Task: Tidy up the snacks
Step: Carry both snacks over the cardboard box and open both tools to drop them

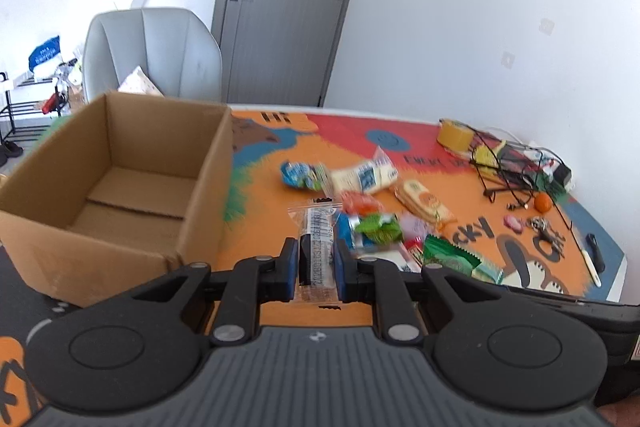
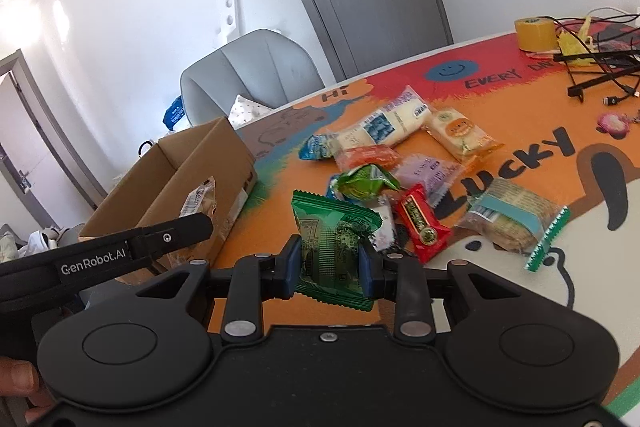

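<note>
My left gripper is shut on a clear-wrapped snack with a barcode, held above the mat just right of the open cardboard box, whose inside looks bare. My right gripper is shut on a green snack packet, held above the mat near the pile. The left gripper and its snack also show in the right wrist view, beside the box. A pile of snack packets lies on the colourful mat.
A yellow tape roll, black cables and small items lie at the mat's far right. A grey chair stands behind the box, before a grey door. A pen lies near the mat's right edge.
</note>
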The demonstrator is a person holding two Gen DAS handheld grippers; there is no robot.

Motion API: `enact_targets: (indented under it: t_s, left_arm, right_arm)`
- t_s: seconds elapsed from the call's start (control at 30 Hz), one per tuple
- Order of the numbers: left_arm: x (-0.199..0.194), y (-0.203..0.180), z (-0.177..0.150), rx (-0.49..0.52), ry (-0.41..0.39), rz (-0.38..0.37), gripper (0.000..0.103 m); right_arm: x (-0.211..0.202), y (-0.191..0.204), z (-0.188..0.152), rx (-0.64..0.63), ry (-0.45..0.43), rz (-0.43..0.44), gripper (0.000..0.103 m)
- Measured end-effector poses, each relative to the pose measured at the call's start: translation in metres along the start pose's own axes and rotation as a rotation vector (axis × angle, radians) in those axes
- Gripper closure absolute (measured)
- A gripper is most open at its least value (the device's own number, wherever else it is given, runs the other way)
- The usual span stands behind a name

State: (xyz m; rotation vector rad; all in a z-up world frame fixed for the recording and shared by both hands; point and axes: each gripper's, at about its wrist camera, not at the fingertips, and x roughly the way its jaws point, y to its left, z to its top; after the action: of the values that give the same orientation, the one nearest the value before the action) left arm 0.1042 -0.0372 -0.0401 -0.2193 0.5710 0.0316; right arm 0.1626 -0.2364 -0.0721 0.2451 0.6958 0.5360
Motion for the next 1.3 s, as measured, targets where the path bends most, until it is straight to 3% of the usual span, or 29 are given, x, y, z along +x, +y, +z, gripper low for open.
enact_targets:
  t_s: [0.33,0.7,1.3]
  left_arm:
    - [-0.028,0.026,0.024,-0.021,-0.103,0.05,0.085]
    - [-0.036,0.065,0.043,-0.061,-0.158,0.115,0.085]
    - [-0.006,0.137,0.049,-0.168,-0.121,0.223,0.085]
  right_arm:
    - [0.009,0.036,0.019,-0.043,-0.029,0.046,0.073]
    - [0.032,0.079,0.036,-0.104,-0.034,0.096,0.073]
    - [0.081,0.118,0.056,-0.109,-0.011,0.156,0.073]
